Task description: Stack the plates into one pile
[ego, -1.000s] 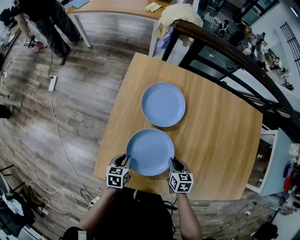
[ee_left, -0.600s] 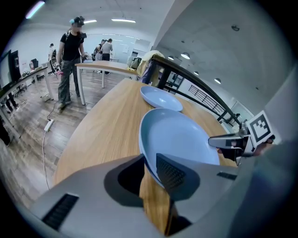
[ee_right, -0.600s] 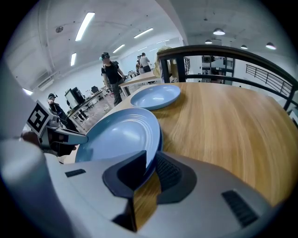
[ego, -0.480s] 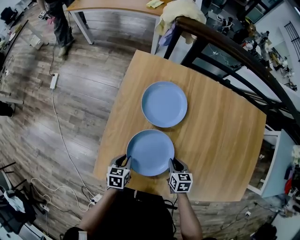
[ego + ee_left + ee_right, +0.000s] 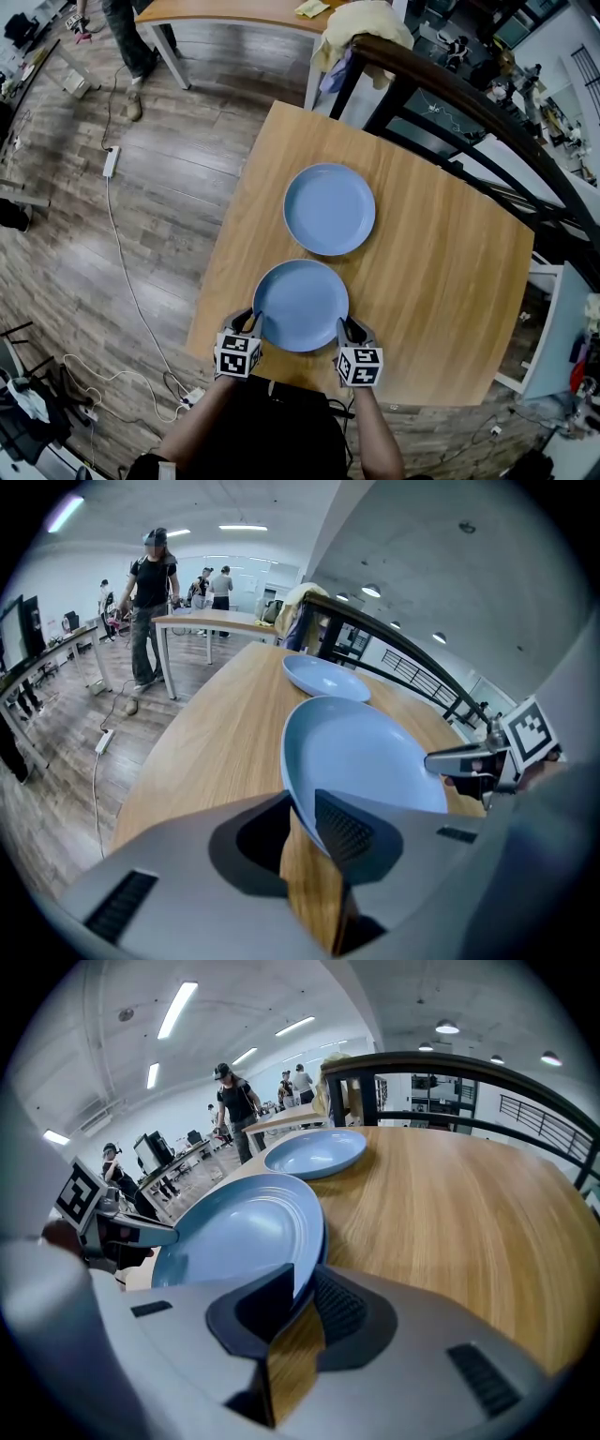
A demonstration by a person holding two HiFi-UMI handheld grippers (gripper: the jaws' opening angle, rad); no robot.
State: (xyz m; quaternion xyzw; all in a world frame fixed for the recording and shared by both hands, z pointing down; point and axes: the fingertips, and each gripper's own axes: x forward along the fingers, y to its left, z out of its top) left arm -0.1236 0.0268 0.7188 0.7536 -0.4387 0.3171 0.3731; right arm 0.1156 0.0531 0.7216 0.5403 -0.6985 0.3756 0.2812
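Your left hand-held gripper [image 5: 253, 324] was narrowed onto the rim of the near blue plate [image 5: 301, 306]. Your right hand-held gripper [image 5: 344, 328] pinched the opposite rim the same way, so the plate sat between the two. It looked to be on the tabletop [image 5: 441, 272] or barely tipped off it; I could not tell which. The second blue plate [image 5: 329, 209] lay ahead of both grippers, just beyond the gripped one and apart from it. Nothing was stacked yet: lifting, carrying forward and setting down on the far plate were all left.
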